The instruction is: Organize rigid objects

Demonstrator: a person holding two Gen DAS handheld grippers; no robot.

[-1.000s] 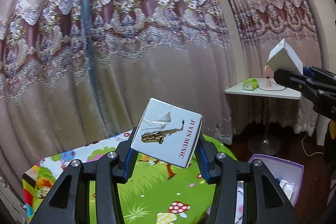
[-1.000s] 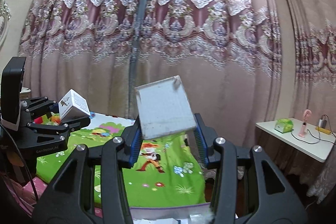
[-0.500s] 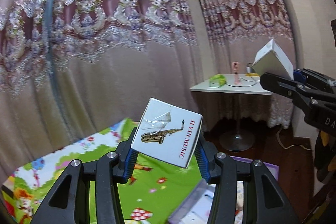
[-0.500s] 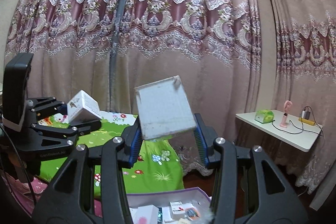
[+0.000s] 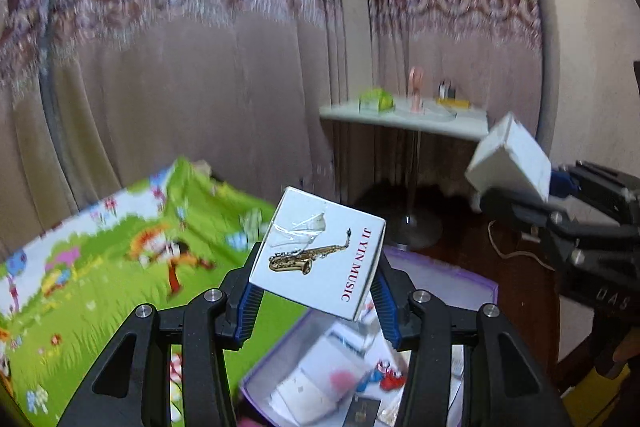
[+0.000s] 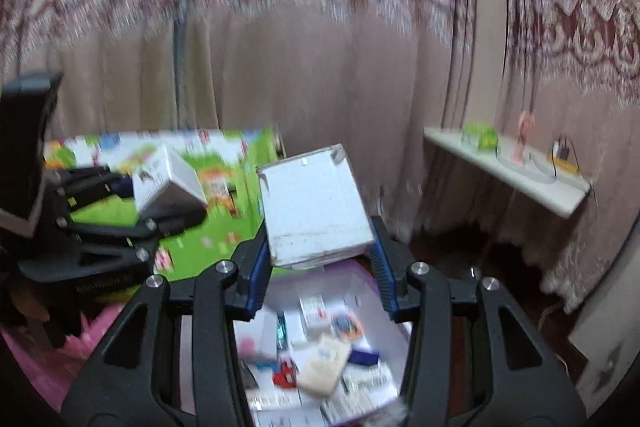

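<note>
In the left wrist view, the left tool [image 5: 316, 297] was clenched on a white saxophone box [image 5: 318, 253] printed "JI YIN MUSIC", held tilted above the near-left corner of a purple bin [image 5: 452, 273] of small items. A green cartoon mat [image 5: 104, 279] lay left of the bin. At the right edge, the right tool [image 5: 516, 193] grasped a plain white box [image 5: 508, 159].

In the right wrist view, the right tool [image 6: 318, 261] gripped the plain white box [image 6: 316, 203], tilted over the bin's [image 6: 362, 277] far edge. To the left, the left tool [image 6: 160, 203] held the saxophone box [image 6: 164, 173] above the mat [image 6: 200, 243]. A white side counter [image 6: 504, 171] stood by the curtain [image 6: 320, 67].
</note>
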